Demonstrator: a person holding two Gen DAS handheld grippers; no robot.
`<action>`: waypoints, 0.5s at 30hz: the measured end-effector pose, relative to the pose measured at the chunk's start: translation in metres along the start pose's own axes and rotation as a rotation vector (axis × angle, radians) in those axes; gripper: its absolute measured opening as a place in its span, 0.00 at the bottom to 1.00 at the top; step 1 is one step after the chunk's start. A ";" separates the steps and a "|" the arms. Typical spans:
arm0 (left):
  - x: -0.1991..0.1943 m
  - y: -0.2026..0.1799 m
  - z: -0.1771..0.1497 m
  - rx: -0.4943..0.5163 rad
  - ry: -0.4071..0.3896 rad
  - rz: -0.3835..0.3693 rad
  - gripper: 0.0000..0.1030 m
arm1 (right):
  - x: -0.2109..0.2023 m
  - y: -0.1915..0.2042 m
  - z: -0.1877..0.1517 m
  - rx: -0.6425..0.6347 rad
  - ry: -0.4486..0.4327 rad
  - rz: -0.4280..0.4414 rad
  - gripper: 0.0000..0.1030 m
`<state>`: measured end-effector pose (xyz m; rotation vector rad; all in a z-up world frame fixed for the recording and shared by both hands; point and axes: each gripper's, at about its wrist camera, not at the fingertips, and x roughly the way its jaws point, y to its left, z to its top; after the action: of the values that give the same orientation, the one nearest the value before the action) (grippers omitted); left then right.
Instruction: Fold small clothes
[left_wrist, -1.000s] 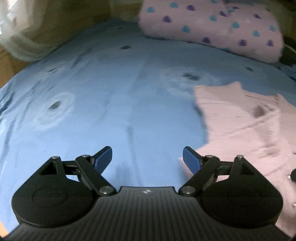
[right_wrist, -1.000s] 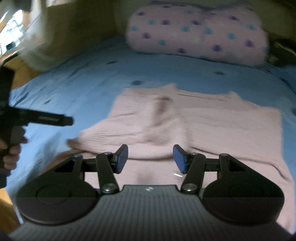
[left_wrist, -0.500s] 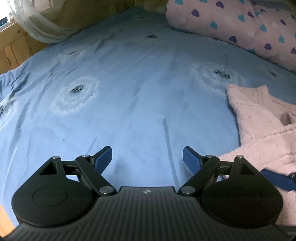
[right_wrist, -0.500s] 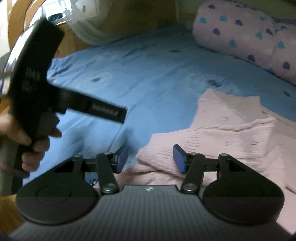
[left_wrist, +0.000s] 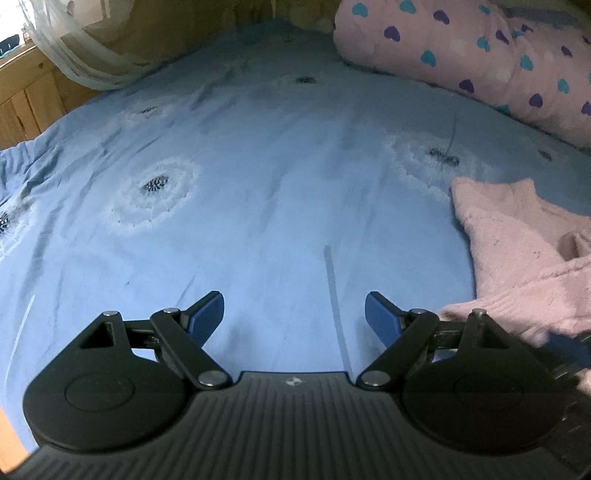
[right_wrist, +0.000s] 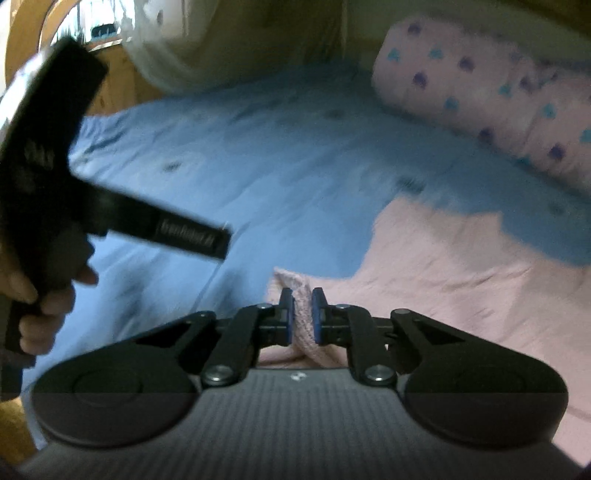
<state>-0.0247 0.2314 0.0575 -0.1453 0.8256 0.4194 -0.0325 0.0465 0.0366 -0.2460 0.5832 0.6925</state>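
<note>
Two grippers | right gripper (right_wrist: 303, 314) pinches pale pink knitted sweater (right_wrist: 461, 295) edge | left gripper (left_wrist: 294, 314) gapes empty, sweater to its right

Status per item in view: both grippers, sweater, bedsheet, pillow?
left gripper: open, over bare sheet, holding nothing
right gripper: shut on sweater edge
pink knit sweater: lying partly bunched, edge pinched
blue bedsheet: spread, lightly wrinkled
heart-print pillow: lying at far edge

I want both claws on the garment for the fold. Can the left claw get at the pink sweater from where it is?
Probably yes. The left claw is open over bare blue sheet, and the pink sweater lies just to its right with nothing between them.
</note>
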 end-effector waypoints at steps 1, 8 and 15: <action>-0.001 -0.001 0.000 -0.004 -0.006 -0.003 0.84 | -0.008 -0.004 0.003 0.010 -0.020 -0.011 0.12; -0.005 -0.010 0.000 0.009 -0.029 -0.012 0.84 | -0.068 -0.043 0.008 0.089 -0.153 -0.155 0.12; -0.006 -0.025 0.000 0.019 -0.038 -0.046 0.84 | -0.113 -0.101 -0.011 0.252 -0.198 -0.348 0.12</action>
<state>-0.0181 0.2068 0.0614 -0.1384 0.7873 0.3698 -0.0403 -0.0927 0.0957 -0.0398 0.4190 0.2980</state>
